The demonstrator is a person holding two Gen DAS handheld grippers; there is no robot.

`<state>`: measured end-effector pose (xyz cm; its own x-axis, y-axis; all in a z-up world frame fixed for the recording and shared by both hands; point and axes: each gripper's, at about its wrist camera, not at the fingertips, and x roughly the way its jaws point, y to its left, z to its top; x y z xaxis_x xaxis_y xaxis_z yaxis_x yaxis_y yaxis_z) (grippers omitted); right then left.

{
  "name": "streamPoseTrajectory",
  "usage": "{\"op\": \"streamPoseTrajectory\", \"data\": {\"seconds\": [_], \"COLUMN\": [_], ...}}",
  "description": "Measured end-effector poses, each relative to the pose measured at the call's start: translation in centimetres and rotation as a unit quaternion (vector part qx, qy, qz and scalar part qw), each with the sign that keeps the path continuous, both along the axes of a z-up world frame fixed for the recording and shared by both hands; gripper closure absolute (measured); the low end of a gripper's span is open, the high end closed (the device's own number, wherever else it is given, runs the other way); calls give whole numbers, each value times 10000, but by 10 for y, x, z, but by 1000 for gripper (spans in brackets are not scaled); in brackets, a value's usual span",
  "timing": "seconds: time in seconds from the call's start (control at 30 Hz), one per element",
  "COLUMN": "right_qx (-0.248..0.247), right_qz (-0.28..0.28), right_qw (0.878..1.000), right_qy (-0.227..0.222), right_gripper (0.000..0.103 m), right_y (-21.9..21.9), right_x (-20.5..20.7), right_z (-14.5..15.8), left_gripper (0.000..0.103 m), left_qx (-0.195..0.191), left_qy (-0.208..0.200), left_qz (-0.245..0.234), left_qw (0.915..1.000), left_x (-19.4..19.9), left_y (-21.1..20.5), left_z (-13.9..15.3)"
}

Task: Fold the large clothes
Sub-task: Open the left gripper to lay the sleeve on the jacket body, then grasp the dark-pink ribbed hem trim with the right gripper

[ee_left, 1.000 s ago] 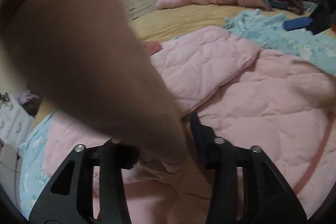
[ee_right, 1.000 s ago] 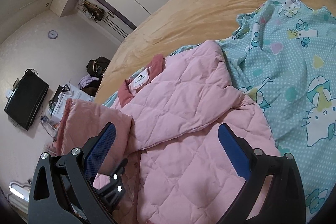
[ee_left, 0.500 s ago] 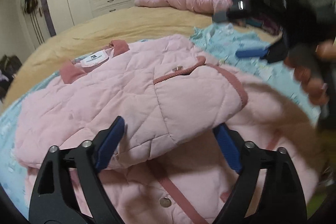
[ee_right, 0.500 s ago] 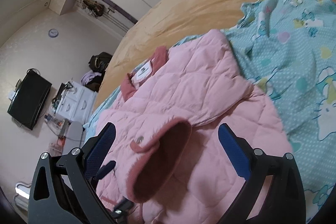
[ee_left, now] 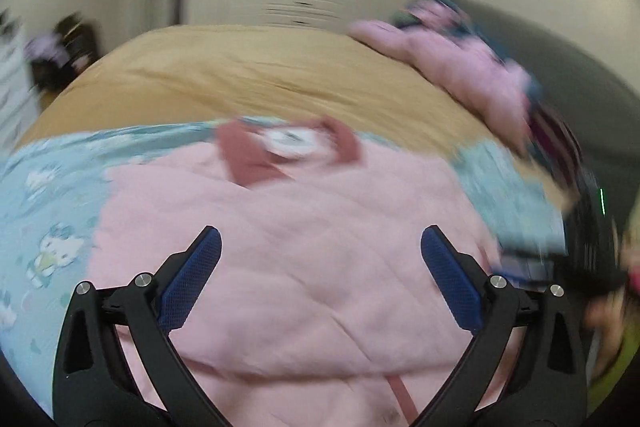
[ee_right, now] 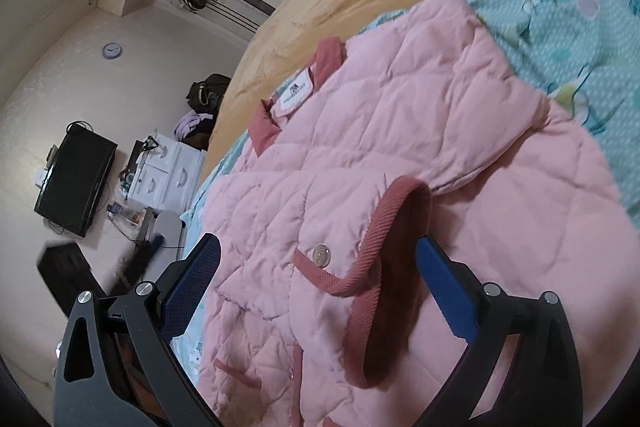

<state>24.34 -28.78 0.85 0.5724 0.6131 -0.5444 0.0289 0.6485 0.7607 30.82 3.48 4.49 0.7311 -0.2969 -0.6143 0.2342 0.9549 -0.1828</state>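
Both sleeves of the pink jacket (ee_right: 400,155) look folded across its front on the bed (ee_left: 256,75); the body fold remains. Left claw (ee_left: 320,247) and right claw (ee_right: 318,259) gape empty

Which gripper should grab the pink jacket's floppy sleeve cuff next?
Probably the right gripper. It is open with the sleeve cuff lying right between its fingers on the pink jacket. The left gripper is also open, but faces only flat quilting below the collar.

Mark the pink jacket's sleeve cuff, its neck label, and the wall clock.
sleeve cuff (ee_right: 362,281): right wrist view, on the ribbed rim.
neck label (ee_right: 294,94): right wrist view, on the white patch.
wall clock (ee_right: 112,51): right wrist view, on its face.
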Motion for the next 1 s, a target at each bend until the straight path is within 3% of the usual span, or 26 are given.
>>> {"op": "streamPoseTrajectory", "data": {"seconds": [0.1,0.17,0.3,0.4,0.43,0.53,0.67,0.77,1.0], "right_qx": [136,191,233,66,25,-65,-593,-1031,-1981], "right_qz": [-98,-125,-262,-337,-323,-348,-205,59,268], "right_qw": [9998,9996,9989,9990,9992,9994,9963,9872,9488], "right_qy": [122,175,311,282,222,-12,-579,-1213,-2447], "right_gripper": [9,17,33,52,69,90,93,93,95], "right_y": [6,8,9,13,15,17,27,44,67], "right_x": [4,7,15,20,21,22,24,31,55], "right_z": [-9,-14,-26,-30,-31,-25,7,49,142], "left_gripper": [9,9,9,9,9,9,9,9,9], "left_qx": [-384,-649,-766,-891,-897,-858,-1168,-1269,-1356], "left_qy": [-98,-255,-409,-199,-173,-123,-81,-107,-50], "left_qz": [670,919,1423,1618,1658,1766,2011,2102,2043], "left_qw": [9970,9933,9860,9826,9819,9805,9726,9693,9695], "left_x": [15,13,4,9,10,10,5,5,10], "left_y": [42,69,112,139,145,158,181,189,186], "left_z": [9,8,-4,-12,-14,-18,-24,-24,-28]}}
